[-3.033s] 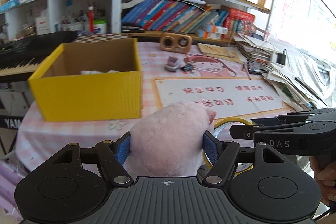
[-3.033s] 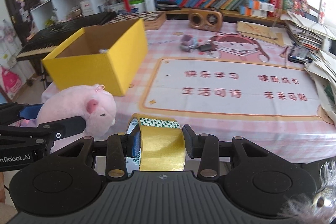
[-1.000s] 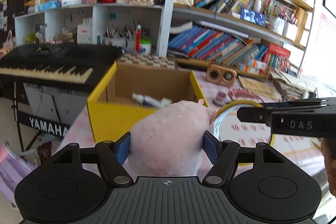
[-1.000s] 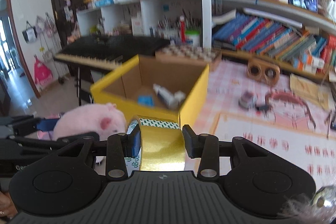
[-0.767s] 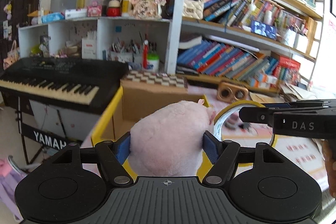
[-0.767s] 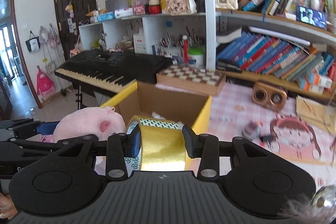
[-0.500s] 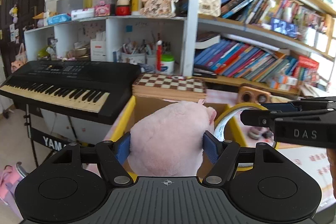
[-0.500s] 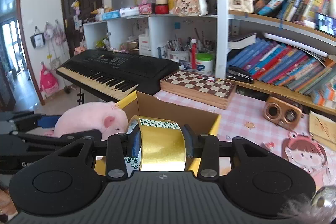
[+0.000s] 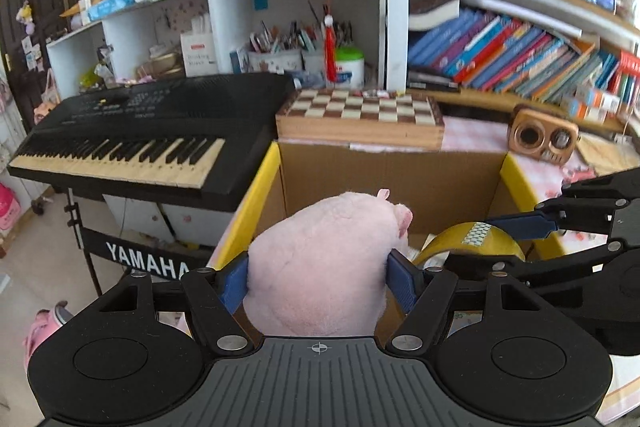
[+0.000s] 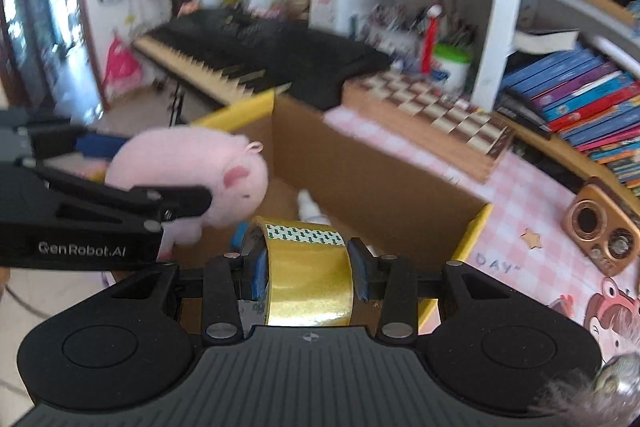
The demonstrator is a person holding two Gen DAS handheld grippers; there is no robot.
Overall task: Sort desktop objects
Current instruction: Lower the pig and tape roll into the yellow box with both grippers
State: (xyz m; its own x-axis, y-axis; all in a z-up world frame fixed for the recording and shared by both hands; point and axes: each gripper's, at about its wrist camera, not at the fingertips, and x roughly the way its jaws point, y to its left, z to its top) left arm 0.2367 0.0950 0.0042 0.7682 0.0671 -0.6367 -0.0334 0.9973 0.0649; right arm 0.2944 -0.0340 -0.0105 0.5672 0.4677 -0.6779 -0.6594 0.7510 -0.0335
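My left gripper (image 9: 318, 277) is shut on a pink plush pig (image 9: 324, 263) and holds it above the open yellow cardboard box (image 9: 256, 203). The pig also shows in the right wrist view (image 10: 192, 171). My right gripper (image 10: 308, 267) is shut on a roll of yellow tape (image 10: 308, 275), held over the same box (image 10: 376, 183), just right of the pig. The tape roll shows in the left wrist view (image 9: 468, 241). A white tube (image 10: 310, 209) lies inside the box.
A black keyboard (image 9: 132, 135) stands left of the box. A wooden chessboard (image 9: 360, 115) lies behind it. A small wooden speaker (image 9: 542, 139) sits on the pink checked tablecloth (image 10: 516, 195) to the right. Bookshelves fill the back.
Both grippers have moved forward and over the box with their loads. The box has come closer and lower in both views, and its inside now shows below the tape.
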